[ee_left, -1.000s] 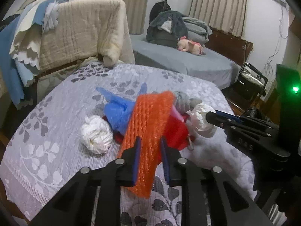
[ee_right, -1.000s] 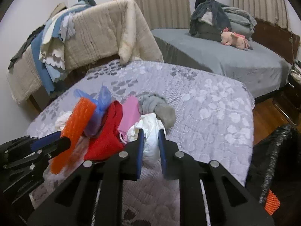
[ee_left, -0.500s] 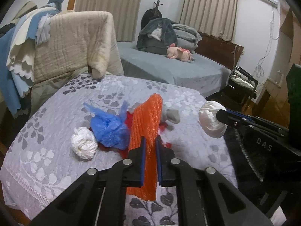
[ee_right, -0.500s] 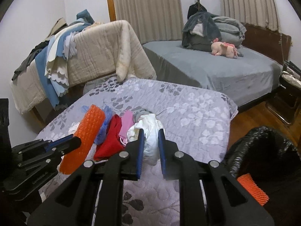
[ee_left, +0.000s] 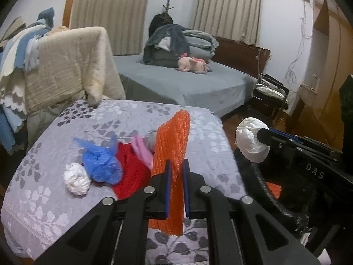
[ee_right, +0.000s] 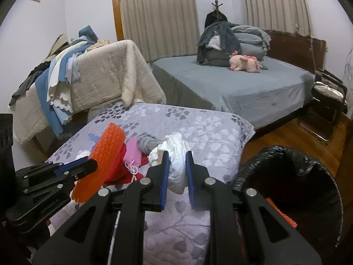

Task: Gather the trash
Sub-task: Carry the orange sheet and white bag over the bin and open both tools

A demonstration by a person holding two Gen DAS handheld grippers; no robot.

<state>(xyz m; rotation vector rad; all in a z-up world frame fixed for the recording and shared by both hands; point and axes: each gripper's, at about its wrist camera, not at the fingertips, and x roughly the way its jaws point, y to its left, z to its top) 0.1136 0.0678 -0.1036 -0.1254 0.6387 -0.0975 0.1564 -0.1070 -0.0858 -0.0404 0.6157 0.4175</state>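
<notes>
From the left wrist camera, the left gripper (ee_left: pixel 175 165) is clamped on a long orange foam-net sleeve (ee_left: pixel 173 141), which stands nearly upright between the blue pads and hangs below them, lifted off the grey leaf-patterned quilt (ee_left: pixel 136 114). On the quilt lie a crumpled blue plastic bag (ee_left: pixel 101 163), a white crumpled wad (ee_left: pixel 76 178) just beside it, a red cloth (ee_left: pixel 132 172) and a pink piece (ee_left: pixel 143 152). At the right, the right gripper (ee_left: pixel 260 133) comes in from the side, pinching a white crumpled plastic bag (ee_left: pixel 250 142) above the rim of a black bin bag (ee_left: pixel 249 165). From the right wrist camera, the right gripper (ee_right: pixel 175 154) is closed on that white bag (ee_right: pixel 177 167), which bulges out above and below the pads. The black bin bag (ee_right: pixel 308 156) gapes open at lower right, beside the quilt's edge, with an orange scrap (ee_right: pixel 284 215) inside. At the left, the left gripper (ee_right: pixel 93 164) holds the orange sleeve (ee_right: pixel 103 161) over the red cloth (ee_right: pixel 120 165).
</notes>
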